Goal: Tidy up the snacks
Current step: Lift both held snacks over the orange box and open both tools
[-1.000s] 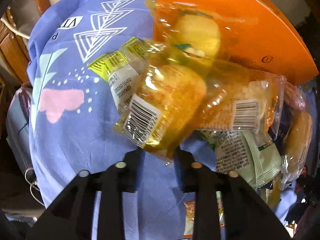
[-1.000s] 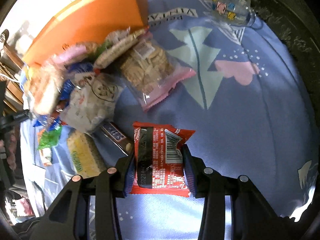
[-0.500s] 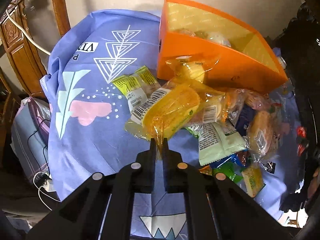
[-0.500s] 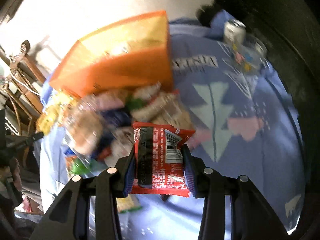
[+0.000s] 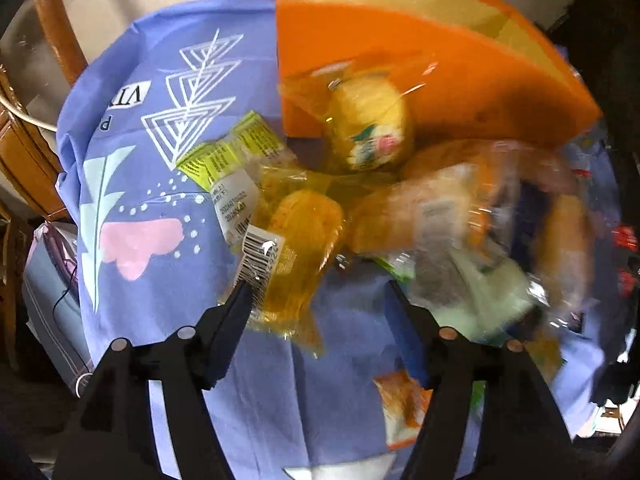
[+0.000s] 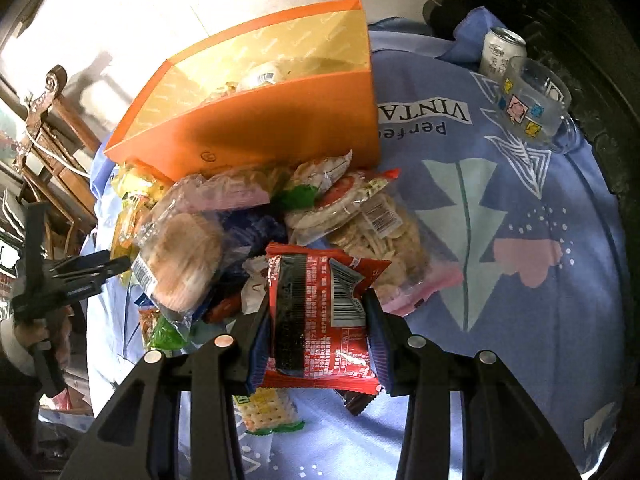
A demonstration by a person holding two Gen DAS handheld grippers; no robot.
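Right gripper point(image 6: 316, 312): jaws clamped on red snack packet point(image 6: 320, 316), barcode side up, held above snack pile point(image 6: 248, 232). Left gripper point(image 5: 316, 300): jaws opening, wide apart; yellow cake packet point(image 5: 292, 248) between them, touching left finger, not pinched. Beyond pile: open orange box point(image 6: 280, 124) on blue tablecloth point(image 6: 520, 320).
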